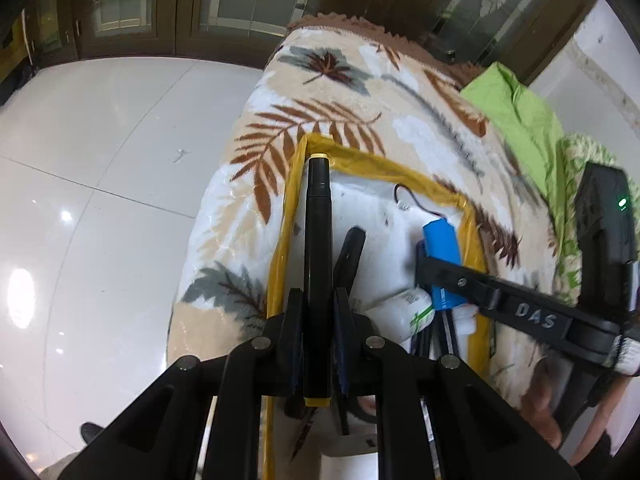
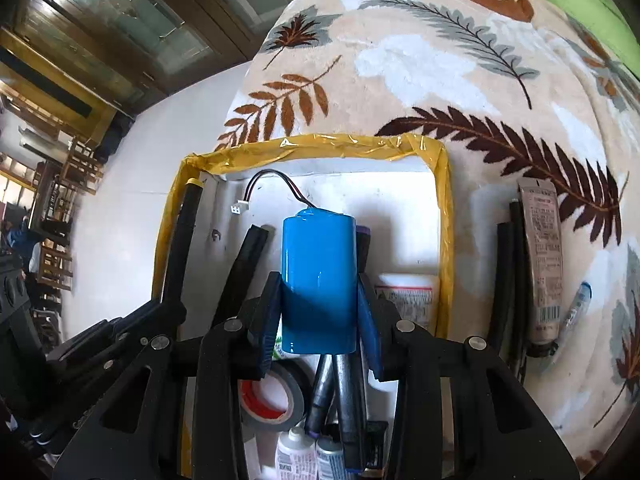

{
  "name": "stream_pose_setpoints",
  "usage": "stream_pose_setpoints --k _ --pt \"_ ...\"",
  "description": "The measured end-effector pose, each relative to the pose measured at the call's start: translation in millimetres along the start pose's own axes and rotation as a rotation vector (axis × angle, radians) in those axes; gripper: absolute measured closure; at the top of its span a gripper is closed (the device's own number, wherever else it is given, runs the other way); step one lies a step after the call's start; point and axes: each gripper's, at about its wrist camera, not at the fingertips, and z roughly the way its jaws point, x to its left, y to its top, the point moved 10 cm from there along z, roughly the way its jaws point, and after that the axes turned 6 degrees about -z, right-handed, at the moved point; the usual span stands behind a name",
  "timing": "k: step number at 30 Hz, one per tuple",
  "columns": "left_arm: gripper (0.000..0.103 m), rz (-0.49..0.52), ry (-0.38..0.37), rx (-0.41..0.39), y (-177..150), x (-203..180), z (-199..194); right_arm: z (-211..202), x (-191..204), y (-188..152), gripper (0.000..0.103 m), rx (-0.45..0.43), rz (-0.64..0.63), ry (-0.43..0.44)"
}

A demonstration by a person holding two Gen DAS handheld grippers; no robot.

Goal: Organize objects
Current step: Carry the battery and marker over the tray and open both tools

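A white box with a yellow-taped rim (image 1: 400,164) (image 2: 320,146) lies on a leaf-patterned blanket (image 2: 420,60). My left gripper (image 1: 319,294) is shut on a black marker with yellow ends (image 1: 318,240) and holds it over the box's left edge. My right gripper (image 2: 319,284) is shut on a blue battery pack (image 2: 318,272) with a wire and white plug, above the box's middle. In the left wrist view the right gripper (image 1: 434,268) and the battery pack (image 1: 440,240) show at the right. The left gripper (image 2: 170,304) shows at the left of the right wrist view.
Inside the box lie a black tape roll (image 2: 272,396), grey markers (image 2: 344,384), small tubes (image 2: 296,456) and a white tube (image 2: 408,296). On the blanket right of the box are black sticks (image 2: 508,280), a grey tube (image 2: 540,260) and a small pen (image 2: 576,308). White tiled floor (image 1: 100,200) lies to the left.
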Motion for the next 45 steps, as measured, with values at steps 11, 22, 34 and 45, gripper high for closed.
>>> stream_pose_setpoints --k 11,22,34,45 --pt "0.090 0.017 -0.039 0.066 3 -8 15 2 -5 9 0.067 0.007 -0.010 -0.048" --pt "0.089 0.023 -0.018 0.145 -11 -6 27 5 -4 9 0.067 0.011 -0.025 -0.049" --pt "0.069 -0.191 -0.254 0.167 -4 -1 13 -1 2 17 0.066 -0.018 0.029 0.073" --pt "0.036 0.022 -0.105 -0.130 -2 -40 -35 -51 -1 -19 0.066 -0.050 0.073 0.148"
